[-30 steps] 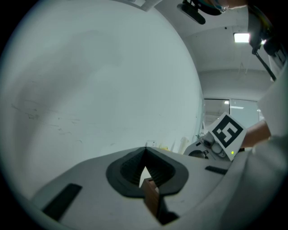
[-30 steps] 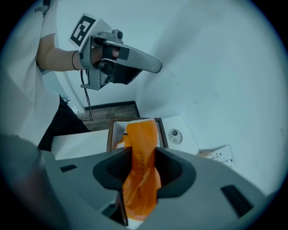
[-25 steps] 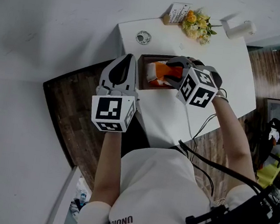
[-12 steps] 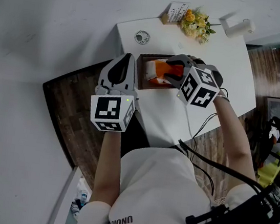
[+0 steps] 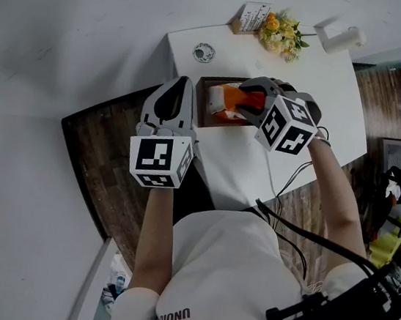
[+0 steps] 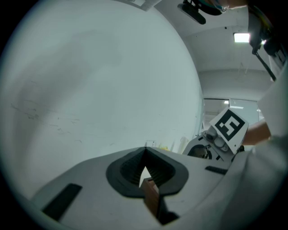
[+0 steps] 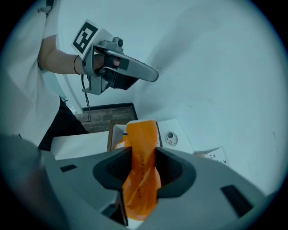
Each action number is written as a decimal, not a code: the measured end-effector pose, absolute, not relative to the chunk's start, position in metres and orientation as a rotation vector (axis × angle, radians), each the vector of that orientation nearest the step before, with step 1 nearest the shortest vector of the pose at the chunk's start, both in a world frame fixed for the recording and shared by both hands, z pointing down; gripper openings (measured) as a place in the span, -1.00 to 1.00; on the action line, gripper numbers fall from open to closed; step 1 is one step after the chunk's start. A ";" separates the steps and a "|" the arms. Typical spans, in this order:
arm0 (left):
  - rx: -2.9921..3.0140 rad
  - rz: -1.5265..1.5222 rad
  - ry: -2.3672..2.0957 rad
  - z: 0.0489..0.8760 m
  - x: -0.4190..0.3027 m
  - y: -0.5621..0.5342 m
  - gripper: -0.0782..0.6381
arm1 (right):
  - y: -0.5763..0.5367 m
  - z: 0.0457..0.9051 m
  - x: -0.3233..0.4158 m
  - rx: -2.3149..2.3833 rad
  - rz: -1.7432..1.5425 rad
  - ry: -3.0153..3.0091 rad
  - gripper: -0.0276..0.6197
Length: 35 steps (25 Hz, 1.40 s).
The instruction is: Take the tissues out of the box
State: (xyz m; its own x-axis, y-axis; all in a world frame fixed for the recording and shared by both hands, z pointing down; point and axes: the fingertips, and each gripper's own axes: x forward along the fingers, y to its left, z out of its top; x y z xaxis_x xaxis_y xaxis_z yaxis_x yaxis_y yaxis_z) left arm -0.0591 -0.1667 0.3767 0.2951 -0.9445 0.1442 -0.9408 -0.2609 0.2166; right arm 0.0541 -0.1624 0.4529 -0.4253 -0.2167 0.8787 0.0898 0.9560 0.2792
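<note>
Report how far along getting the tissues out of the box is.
Done: the right gripper is clamped on the orange tissue pack. In hand: pack sits over the box, not clearly out. Remaining: carry it clear, set it down. Left gripper idle, shut.

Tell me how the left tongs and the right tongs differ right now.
The right tongs grip the orange tissue pack; the left tongs have their tips together, with no pack between them. The right tongs hang over the wooden box; the left tongs are beside it. Both are the same grey make.
</note>
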 end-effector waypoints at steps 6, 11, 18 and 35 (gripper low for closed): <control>2.303 -0.023 -1.726 0.378 -0.058 -0.166 -0.74 | -0.163 0.450 0.056 0.096 -0.352 -1.983 -0.41; 2.302 -0.025 -1.726 0.378 -0.058 -0.165 -0.74 | -0.163 0.448 0.055 0.099 -0.359 -1.986 -0.41; 2.300 -0.027 -1.727 0.378 -0.059 -0.166 -0.74 | -0.162 0.444 0.056 0.100 -0.364 -1.992 -0.41; 2.300 -0.036 -1.728 0.376 -0.059 -0.165 -0.74 | -0.163 0.434 0.056 0.134 -0.369 -2.016 -0.41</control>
State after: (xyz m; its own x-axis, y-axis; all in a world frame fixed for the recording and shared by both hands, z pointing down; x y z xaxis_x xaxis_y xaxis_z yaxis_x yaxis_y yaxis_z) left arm -0.0593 -0.1655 0.3761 0.2907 -0.9469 0.1377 -0.9404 -0.2562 0.2237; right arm 0.0558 -0.1625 0.4342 -0.4585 -0.2528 0.8520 0.0649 0.9466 0.3158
